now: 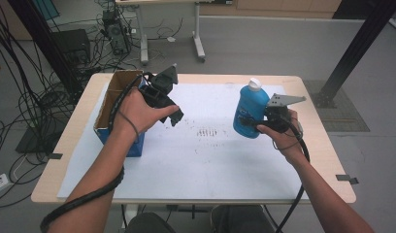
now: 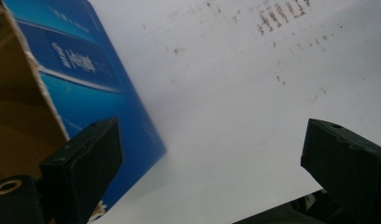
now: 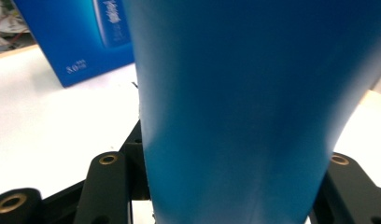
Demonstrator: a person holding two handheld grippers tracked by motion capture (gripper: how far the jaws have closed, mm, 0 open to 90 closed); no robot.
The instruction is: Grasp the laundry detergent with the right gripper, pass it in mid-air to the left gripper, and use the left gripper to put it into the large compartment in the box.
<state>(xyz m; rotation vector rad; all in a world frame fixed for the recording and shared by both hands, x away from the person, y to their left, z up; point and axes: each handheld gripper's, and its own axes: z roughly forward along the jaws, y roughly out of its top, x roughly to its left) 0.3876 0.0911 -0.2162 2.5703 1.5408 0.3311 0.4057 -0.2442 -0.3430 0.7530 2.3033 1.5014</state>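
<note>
Spreading across most of the wooden table (image 1: 312, 145) is a white sheet (image 1: 206, 160), marked near its middle with a patch of small brown specks (image 1: 210, 132). At the sheet's left edge stands an open cardboard box (image 1: 116, 104), blue on the outside and plain brown inside, its top flaps raised; in the left gripper view its blue printed wall (image 2: 86, 70) rises at the left, and in the right gripper view the same box (image 3: 72, 42) stands far across the sheet. Next in size is the blue bottle (image 1: 249, 114) with a white cap (image 1: 255, 84), held upright over the right part of the sheet, well apart from the box. The right gripper (image 1: 259, 124) is clamped on the bottle's lower body from the side, and in the right gripper view the bottle's blue wall (image 3: 244, 112) sits between the two black jaws, pressed on both sides. The person's right hand (image 1: 283, 133) grips that tool from behind, under its grey three-cornered plate (image 1: 285, 100). The left gripper (image 1: 175, 116) hangs just beside the box, above the sheet, carried by the left hand (image 1: 138, 114); its jaws stand wide apart with nothing between them, only bare white sheet (image 2: 226, 116) showing in the gap.
</note>
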